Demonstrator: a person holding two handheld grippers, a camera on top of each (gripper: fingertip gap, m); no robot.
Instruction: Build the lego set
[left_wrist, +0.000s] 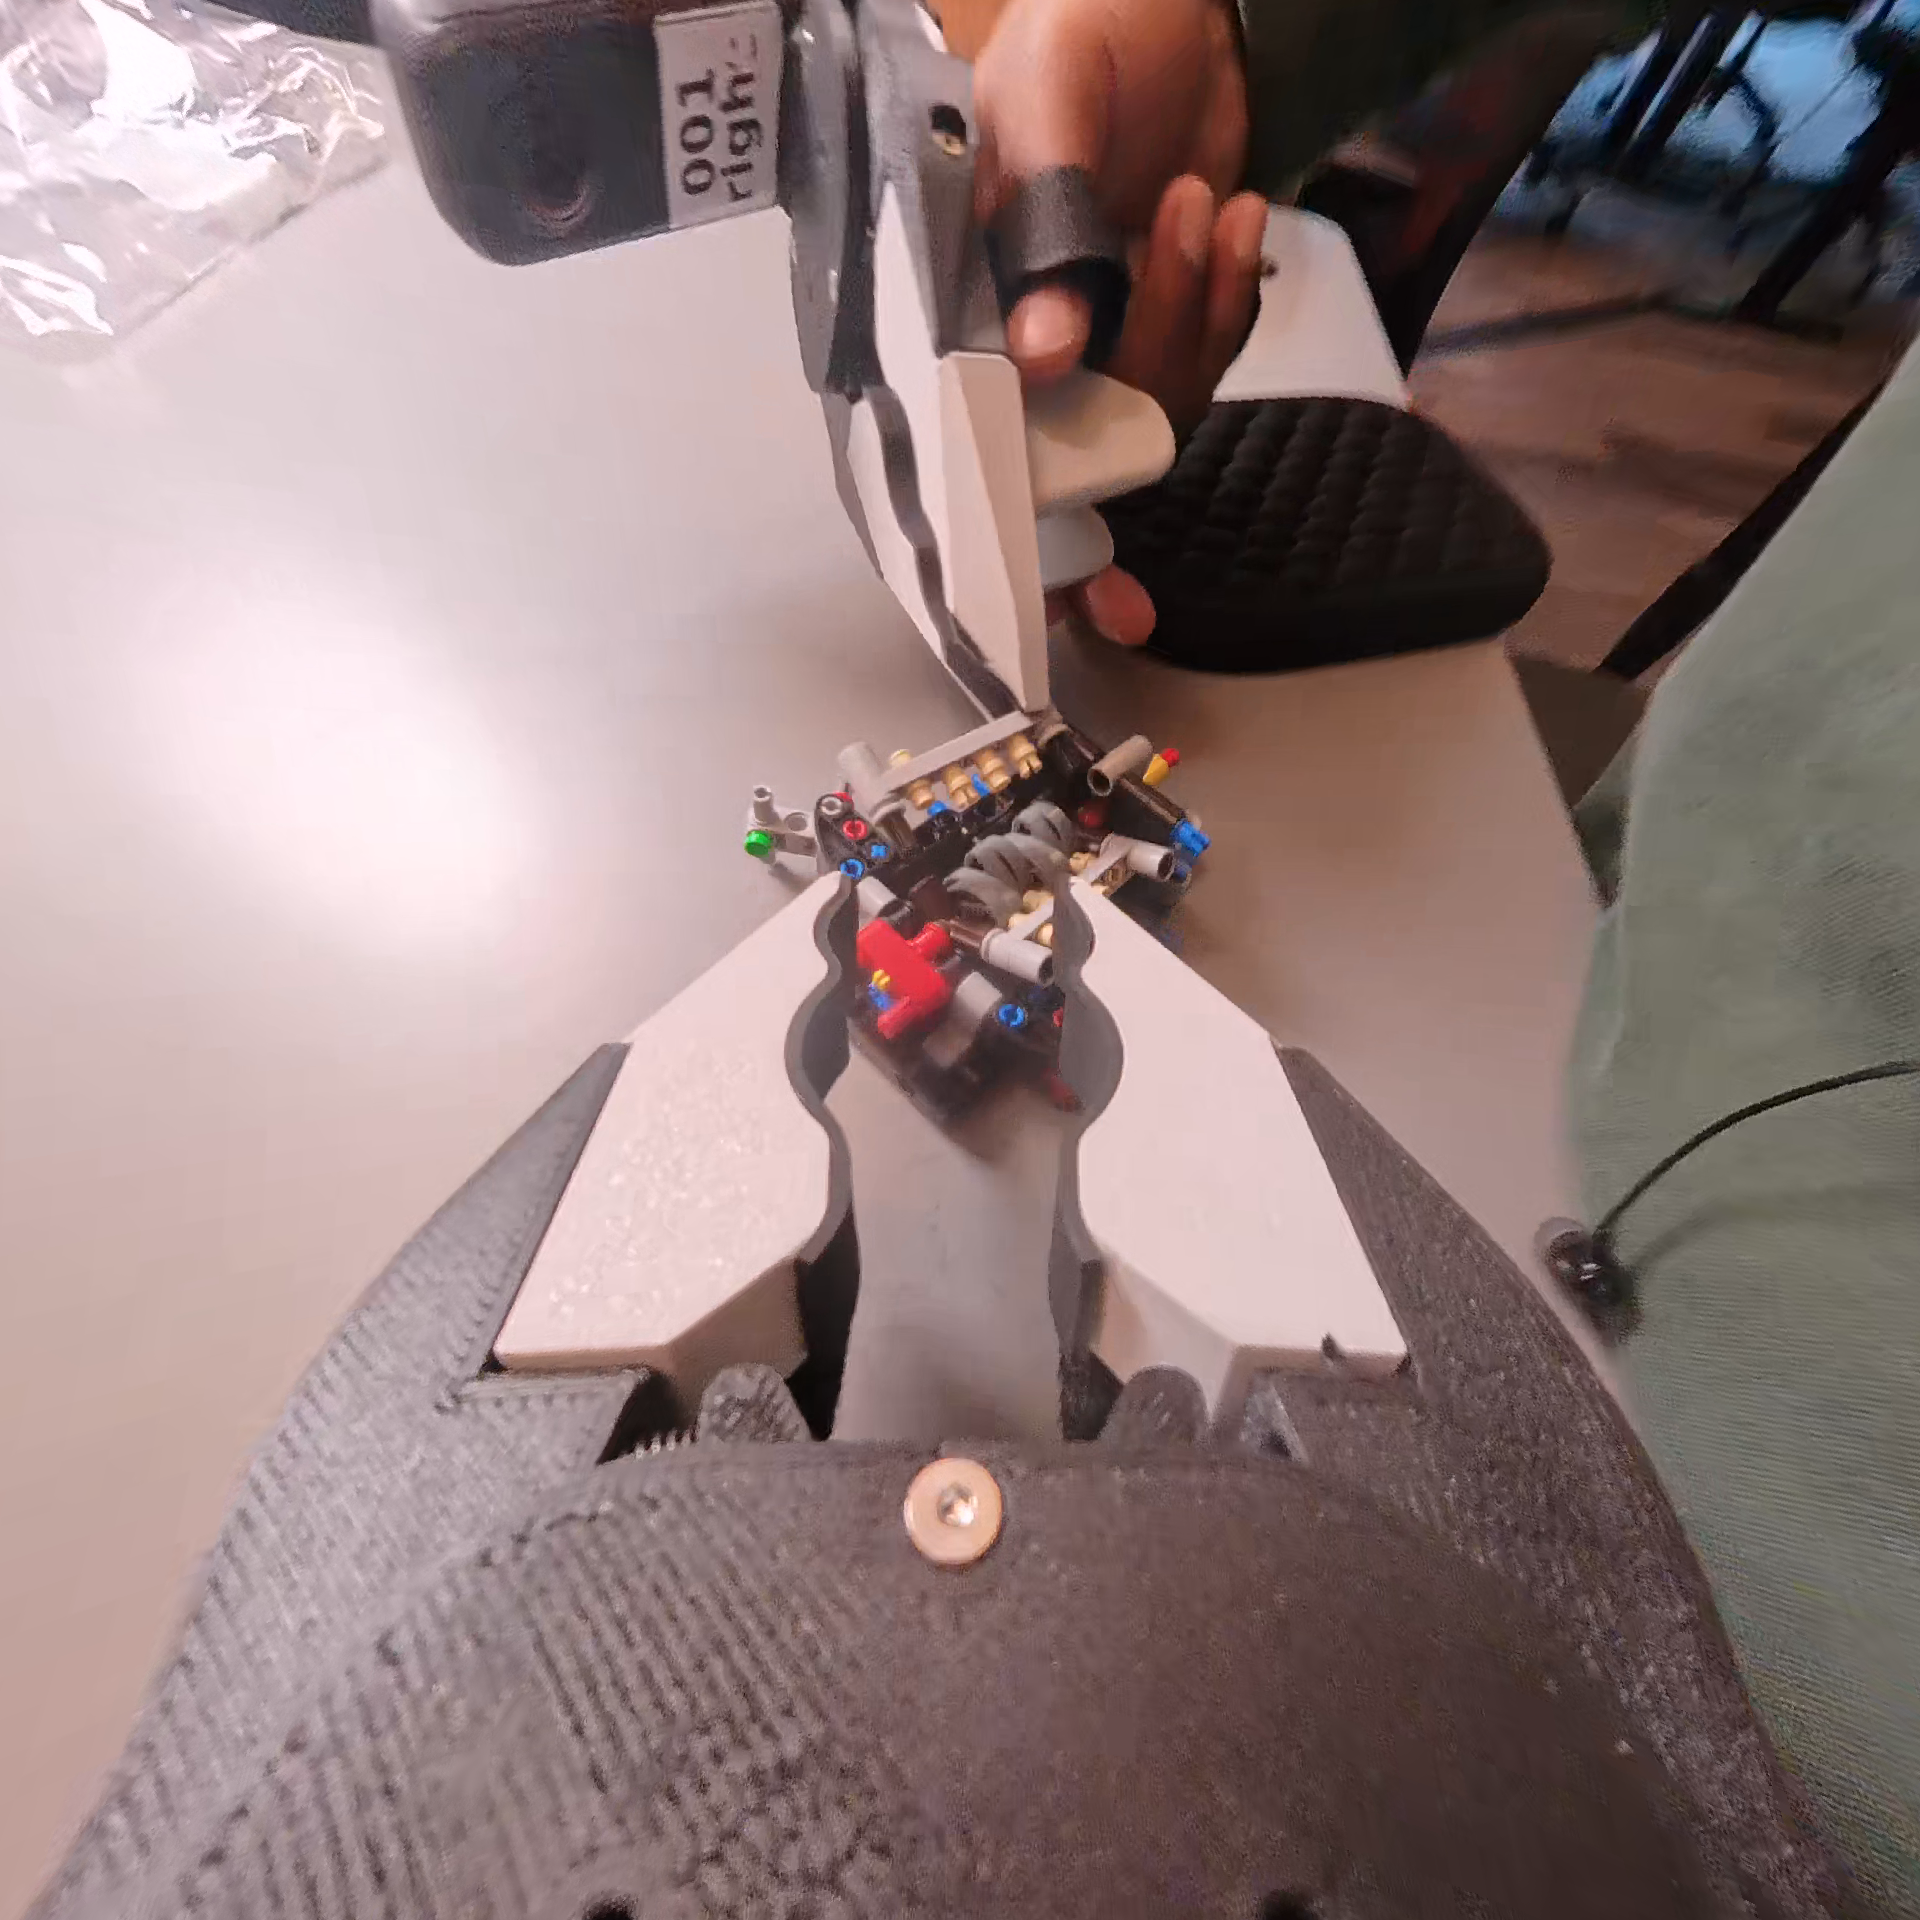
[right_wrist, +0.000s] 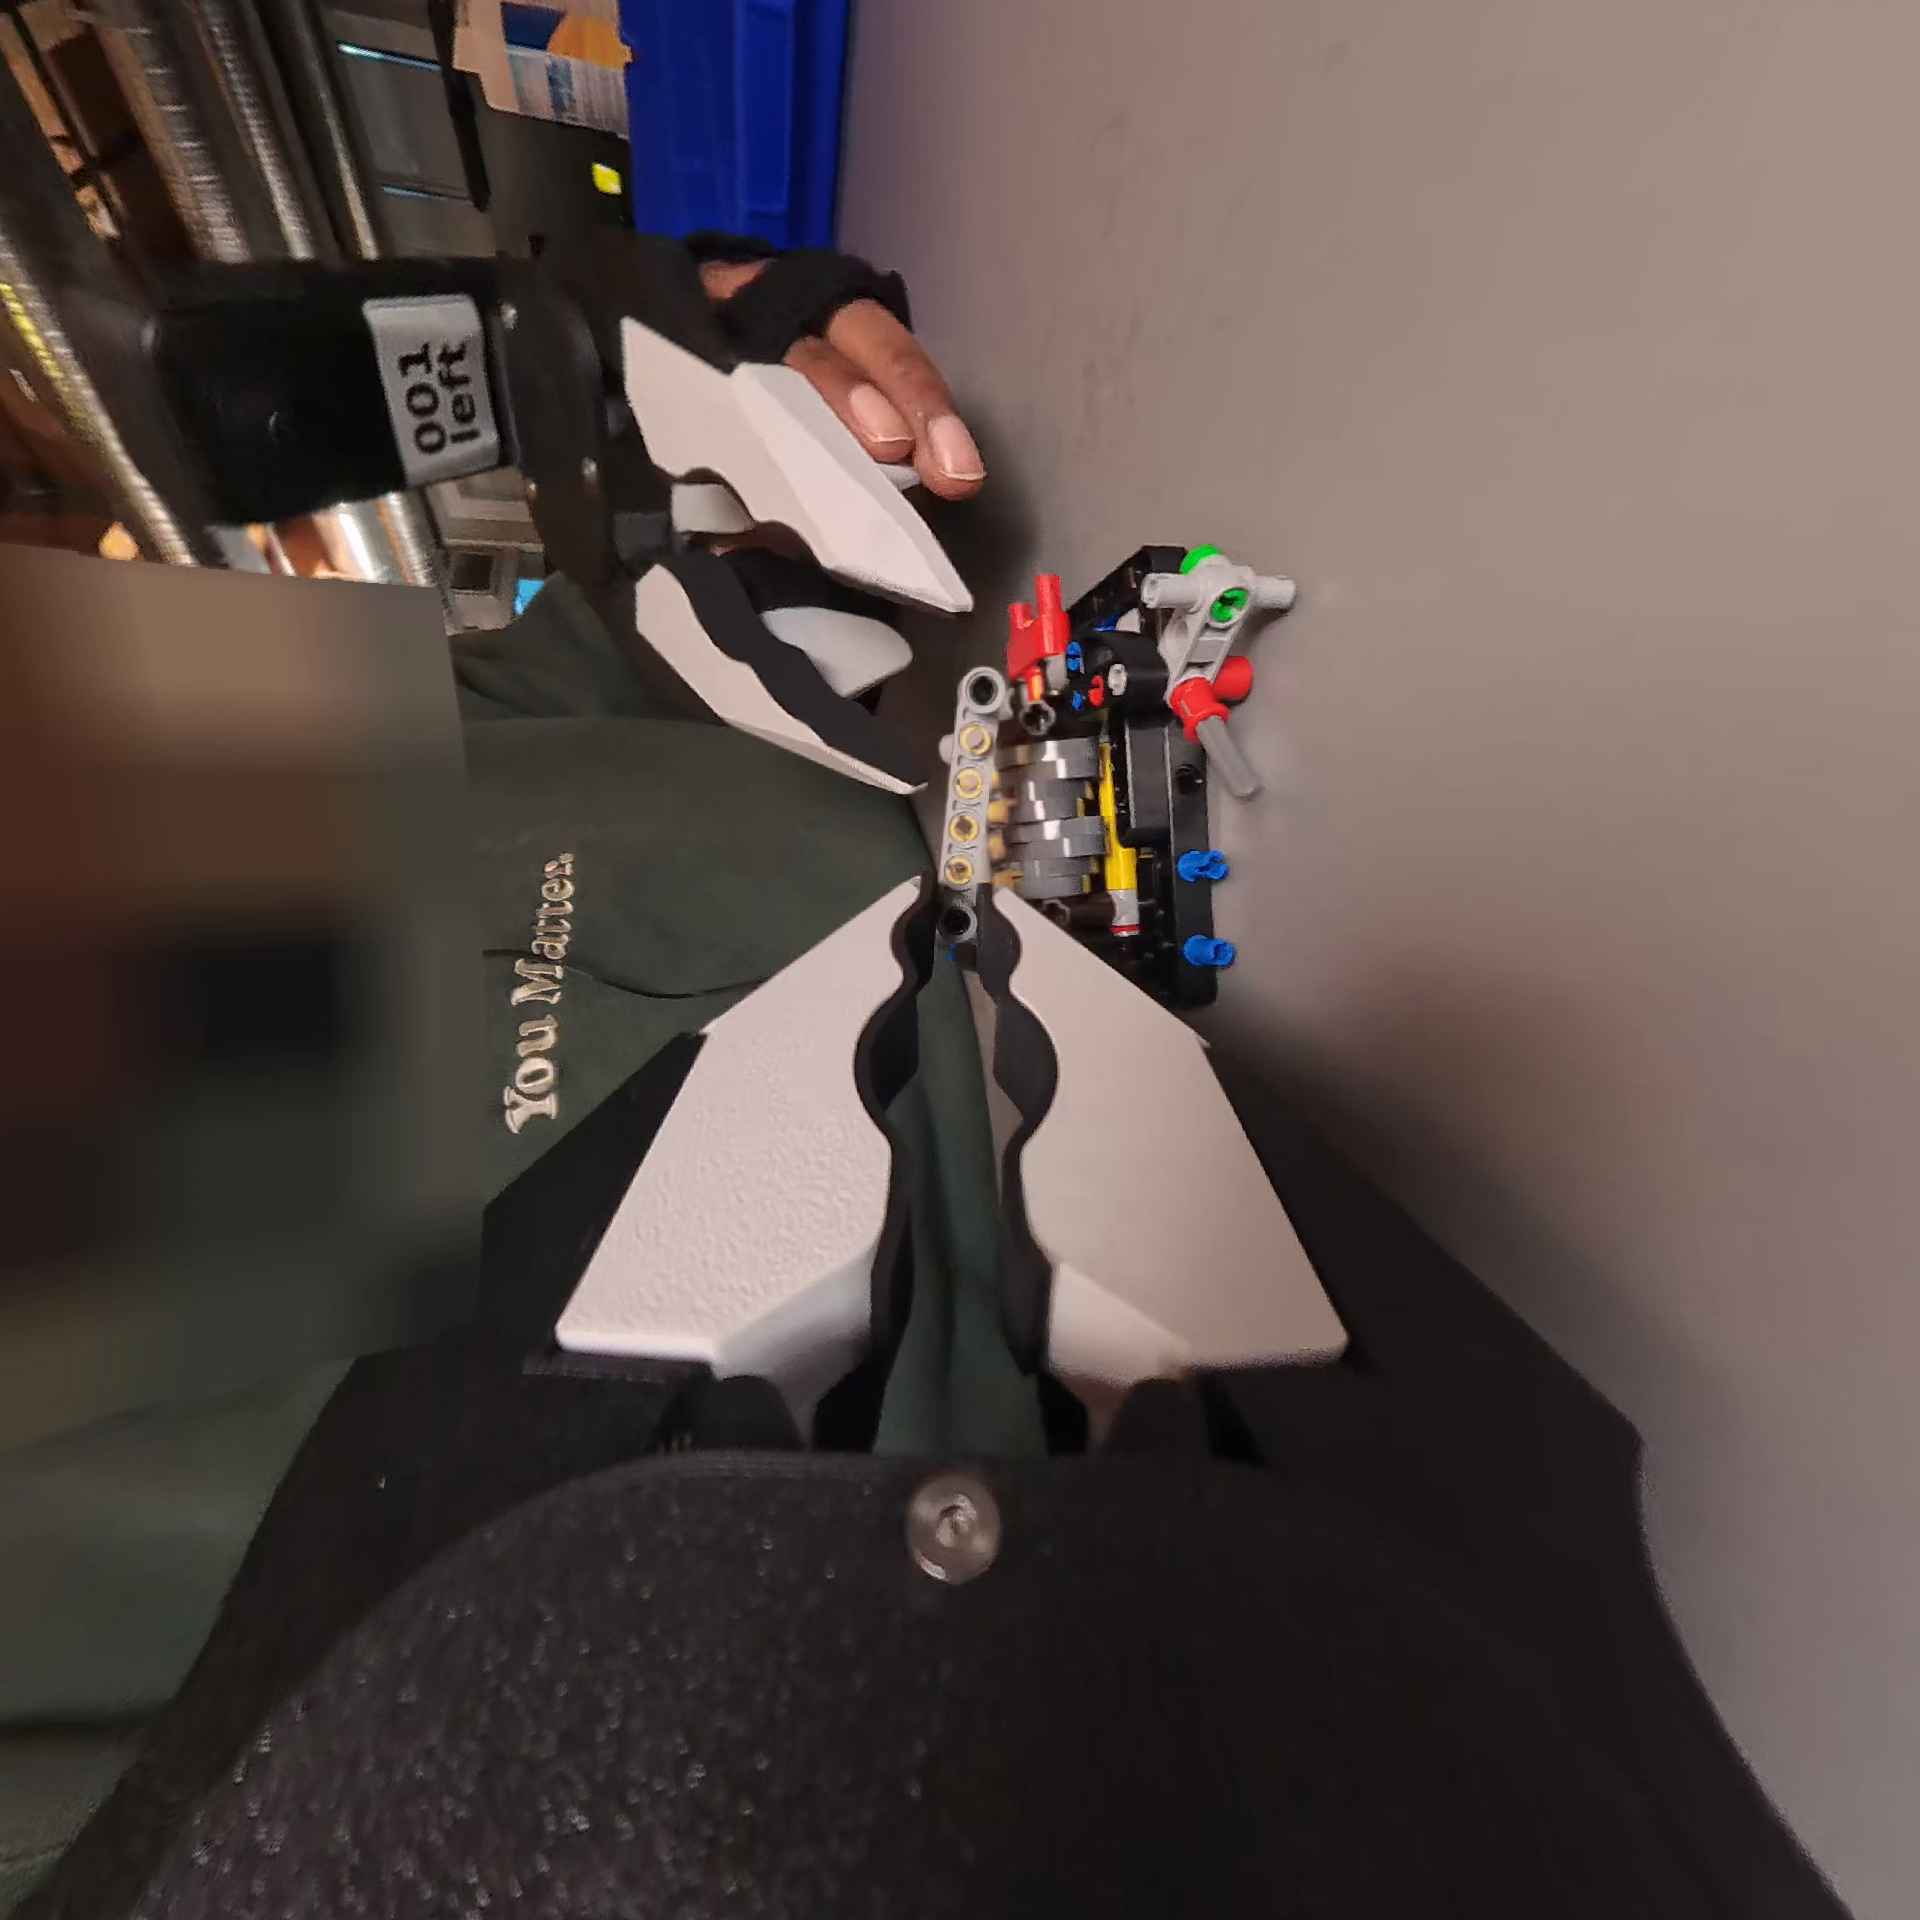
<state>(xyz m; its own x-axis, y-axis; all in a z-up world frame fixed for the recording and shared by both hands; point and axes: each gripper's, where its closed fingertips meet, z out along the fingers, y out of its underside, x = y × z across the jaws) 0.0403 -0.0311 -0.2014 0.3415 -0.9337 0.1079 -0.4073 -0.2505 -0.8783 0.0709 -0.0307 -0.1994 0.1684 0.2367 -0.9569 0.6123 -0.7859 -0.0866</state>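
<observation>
A small Lego Technic model (left_wrist: 997, 862) lies on the grey table (left_wrist: 364, 623): a black frame with grey gears, red, blue, yellow and green pins. My left gripper (left_wrist: 956, 894) is open, its jaws straddling the model's near end by a red piece (left_wrist: 902, 977); I cannot tell if they touch it. My right gripper (left_wrist: 1023, 707) comes down from above, shut on the end of a light grey beam (left_wrist: 951, 764) with tan pins along the model's top. In the right wrist view the right gripper (right_wrist: 958, 902) pinches that beam (right_wrist: 966, 800), and the left gripper (right_wrist: 940, 691) stands open beside the model (right_wrist: 1132, 790).
A clear plastic bag (left_wrist: 125, 156) lies at the far left of the table. The table's edge runs along the right, with a black chair seat (left_wrist: 1320, 530) and a person's green sweatshirt (left_wrist: 1766, 831) beyond. A blue bin (right_wrist: 738, 114) stands behind. The gap from one gripper's tips to the other's is roughly 4 centimeters.
</observation>
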